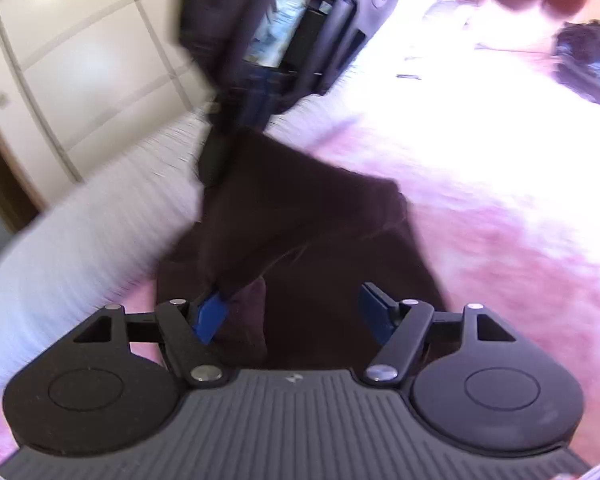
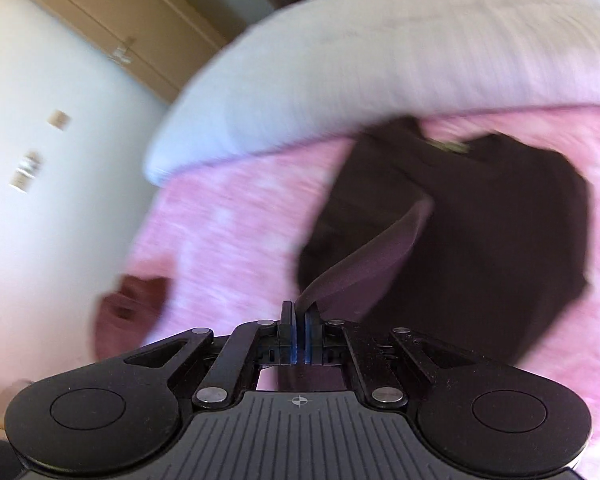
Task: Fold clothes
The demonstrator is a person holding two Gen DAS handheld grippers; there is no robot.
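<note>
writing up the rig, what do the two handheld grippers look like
Both match: the left gripper and right gripper have a grey ribbed body, two round black discs at the sides, black linkage arms with silver rivets, and blue-padded jaws. A small crosshair mark sits centred on each body.

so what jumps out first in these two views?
The dark garment spread on the pink bedspread, below a white pillow. The right gripper is shut on a fold of that garment, pulling it up. In the left wrist view, the left gripper is open over the cloth, and the other gripper looms at top.
</note>
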